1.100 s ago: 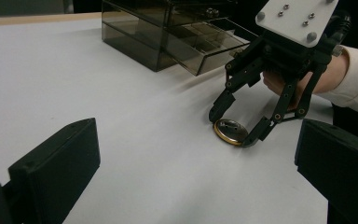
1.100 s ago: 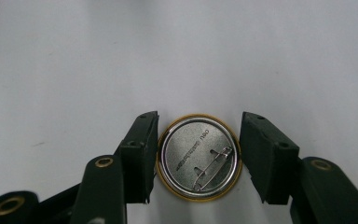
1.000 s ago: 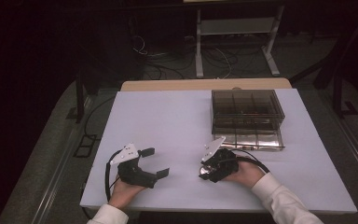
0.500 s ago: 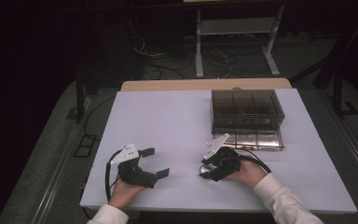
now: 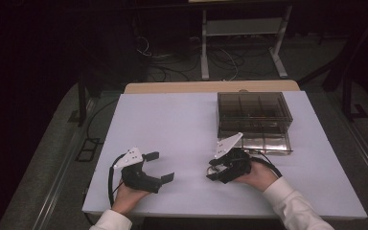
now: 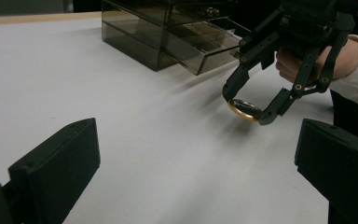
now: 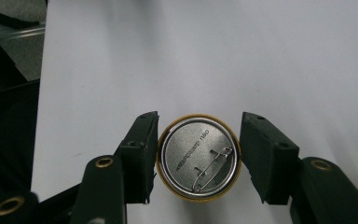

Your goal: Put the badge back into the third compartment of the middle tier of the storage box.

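Observation:
A round pin badge (image 7: pixel 198 157) with a gold rim lies back side up, its silver back and safety pin showing, between the jaws of my right gripper (image 7: pixel 198 158), which is shut on its edges. In the left gripper view that badge (image 6: pixel 244 110) hangs just above the white table in the right gripper (image 6: pixel 245 111). From above, the right gripper (image 5: pixel 212 171) sits at the front centre-right, pointing left. My left gripper (image 5: pixel 159 166) rests open at the front left, its jaws (image 6: pixel 193 172) wide apart with nothing between them.
A smoky transparent drawer box (image 5: pixel 254 112) stands at the back right of the white table (image 5: pixel 172 124), its lowest drawer (image 5: pixel 268 143) pulled out toward the right hand. Cables and a metal stand lie on the dark floor beyond.

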